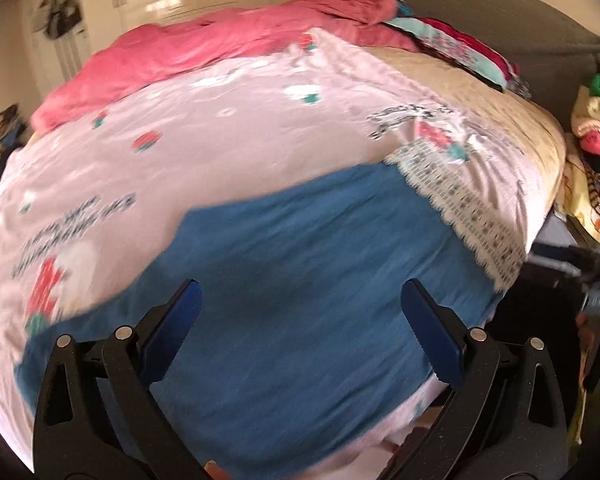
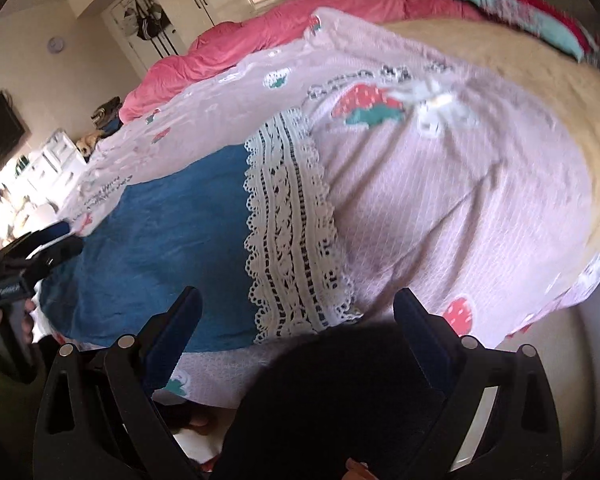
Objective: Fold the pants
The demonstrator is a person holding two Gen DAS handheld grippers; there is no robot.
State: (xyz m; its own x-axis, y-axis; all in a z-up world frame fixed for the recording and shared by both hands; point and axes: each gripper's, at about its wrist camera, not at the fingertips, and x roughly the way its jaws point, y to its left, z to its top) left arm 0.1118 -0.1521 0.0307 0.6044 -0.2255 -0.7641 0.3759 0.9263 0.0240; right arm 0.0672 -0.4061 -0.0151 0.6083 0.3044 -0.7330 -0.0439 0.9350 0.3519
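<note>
The blue pants (image 1: 300, 264) lie flat on a pink strawberry-print bedspread (image 1: 204, 148) near the bed's front edge. They also show in the right wrist view (image 2: 168, 240), beside a white lace strip (image 2: 292, 240). My left gripper (image 1: 300, 312) is open and empty, hovering over the pants. My right gripper (image 2: 296, 320) is open and empty, above the bed's front edge, to the right of the pants. The left gripper (image 2: 36, 256) also shows at the left edge of the right wrist view.
A crumpled pink duvet (image 1: 204, 48) lies along the far side of the bed. Folded colourful clothes (image 1: 460, 48) sit by the grey headboard (image 1: 500, 12). A pile of clothes (image 1: 596, 136) is beside the bed at right. A dark shape (image 2: 340, 400) lies under the right gripper.
</note>
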